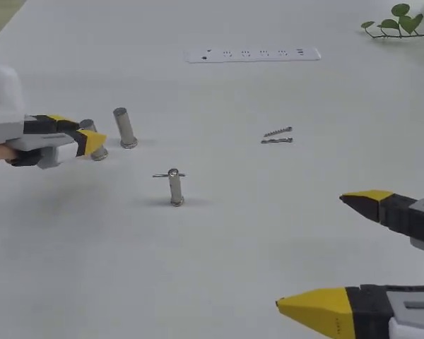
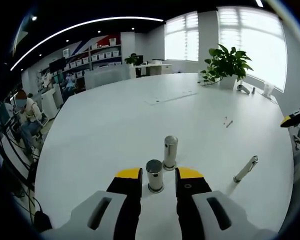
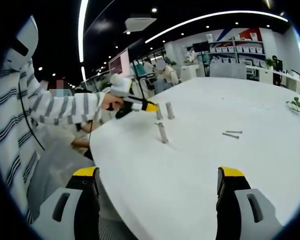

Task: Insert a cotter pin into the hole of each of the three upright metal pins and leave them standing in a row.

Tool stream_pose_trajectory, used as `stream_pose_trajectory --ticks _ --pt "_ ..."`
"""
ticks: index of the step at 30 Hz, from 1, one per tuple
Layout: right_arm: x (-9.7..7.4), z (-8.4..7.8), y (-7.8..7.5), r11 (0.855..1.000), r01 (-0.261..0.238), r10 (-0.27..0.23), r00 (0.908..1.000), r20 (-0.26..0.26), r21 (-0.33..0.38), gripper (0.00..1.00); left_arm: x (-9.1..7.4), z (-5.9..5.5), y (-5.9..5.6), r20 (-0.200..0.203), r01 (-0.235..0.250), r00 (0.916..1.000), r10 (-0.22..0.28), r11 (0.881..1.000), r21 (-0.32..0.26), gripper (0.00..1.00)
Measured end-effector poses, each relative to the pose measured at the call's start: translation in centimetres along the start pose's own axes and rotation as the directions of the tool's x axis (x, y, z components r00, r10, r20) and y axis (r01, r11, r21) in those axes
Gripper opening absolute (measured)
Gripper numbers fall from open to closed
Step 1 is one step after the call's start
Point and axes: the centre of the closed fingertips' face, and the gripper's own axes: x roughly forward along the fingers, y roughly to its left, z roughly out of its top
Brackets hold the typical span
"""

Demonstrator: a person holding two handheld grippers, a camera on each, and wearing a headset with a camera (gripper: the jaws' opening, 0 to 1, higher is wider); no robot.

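The left gripper [image 2: 158, 173] sits at the lower middle of its own view. Its yellow-tipped jaws are partly open on either side of a short upright steel pin with a flat base [image 2: 154, 182]. A sliver of white shows on each side of the pin, so the jaws look set around it rather than clamped on it. In the head view this pair is at the left edge, with the jaw tips hiding most of the pin.

A second upright steel pin [image 1: 125, 128] stands just beside the first, up and to its right in the frame. Nearer the centre of the head view, the third upright pin [image 1: 175, 188] stands apart from the other two. A thin wire cotter pin [image 1: 168, 174] is pushed crosswise through its top.

Two loose cotter pins [image 1: 277, 135] lie side by side on the white table [image 1: 219, 275], right of centre.

The right gripper [image 3: 159, 174] is spread wide with nothing between its jaws, and it occupies the lower right corner of the head view.

A white power strip [image 1: 253, 54] lies flat near the top. A green leafy sprig [image 1: 403, 25] reaches in at the upper right corner.
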Motion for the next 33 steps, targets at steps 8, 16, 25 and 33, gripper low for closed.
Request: stream_pose_trajectory --ticks 8,16,25,33 --pt "-0.19 -0.08 -0.36 1.0 0.013 -0.013 0.9999 0.008 0.01 0.98 0.43 -0.33 0.3 -0.018 -0.055 0.9984 0.054 0.998 -0.007 0.15" --pt "-0.26 -0.01 -0.54 1.0 0.017 -0.017 0.9997 0.017 0.012 0.97 0.65 -0.27 0.26 -0.018 -0.069 0.9975 0.069 0.997 -0.015 0.12" --pt "-0.33 -0.04 -0.7 1.0 0.022 -0.023 0.9995 0.02 0.021 0.96 0.7 -0.27 0.3 -0.034 -0.09 0.9955 0.089 0.995 -0.037 0.12" --pt "-0.44 0.14 -0.79 1.0 0.021 -0.022 0.9993 0.031 0.023 0.95 0.55 -0.33 0.5 -0.038 -0.124 0.992 0.121 0.987 -0.103 0.11"
